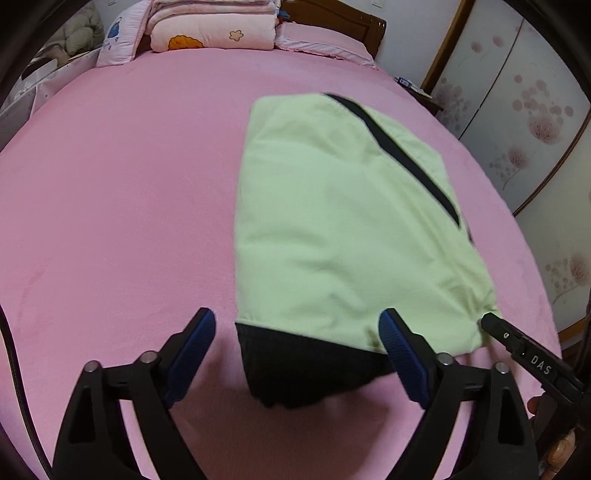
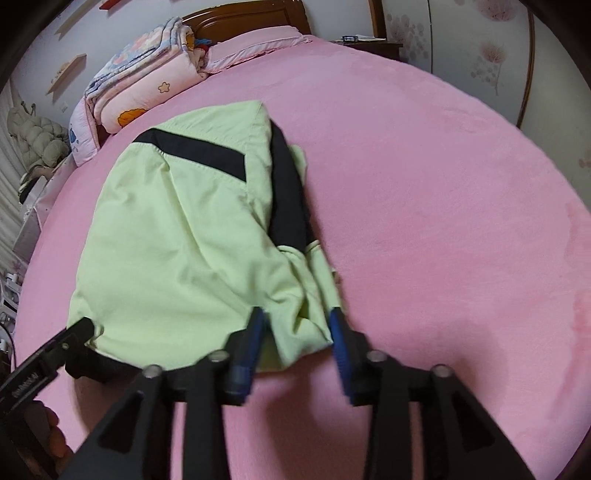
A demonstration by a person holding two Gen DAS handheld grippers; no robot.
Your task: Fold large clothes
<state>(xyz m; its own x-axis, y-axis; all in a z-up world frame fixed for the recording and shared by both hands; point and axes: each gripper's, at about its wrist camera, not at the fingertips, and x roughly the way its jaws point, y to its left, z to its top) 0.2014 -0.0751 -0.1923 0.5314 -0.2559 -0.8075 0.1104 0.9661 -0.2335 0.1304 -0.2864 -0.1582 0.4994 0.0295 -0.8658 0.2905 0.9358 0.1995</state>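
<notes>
A light green jacket [image 1: 332, 221] with black stripes lies folded on the pink bed [image 1: 129, 184], its black hem [image 1: 295, 365] nearest me. My left gripper [image 1: 297, 321] stands wide open at the hem's left corner, its pads apart from the cloth. In the right wrist view the same jacket [image 2: 177, 240] spreads over the bed [image 2: 424, 166]. My right gripper [image 2: 297, 314] is partly open around the bunched near right corner, with cloth lying loose between its fingers. One of its fingers [image 1: 517, 343] shows in the left wrist view at the jacket's edge. The left gripper's finger [image 2: 55, 350] shows at the hem.
Folded pink quilts [image 1: 214, 29] and a pillow are stacked at the wooden headboard [image 1: 332, 14]. A flowered wardrobe [image 1: 517, 110] and a nightstand [image 1: 417, 92] stand past the bed's right side. A puffy coat [image 2: 37, 140] hangs at the left.
</notes>
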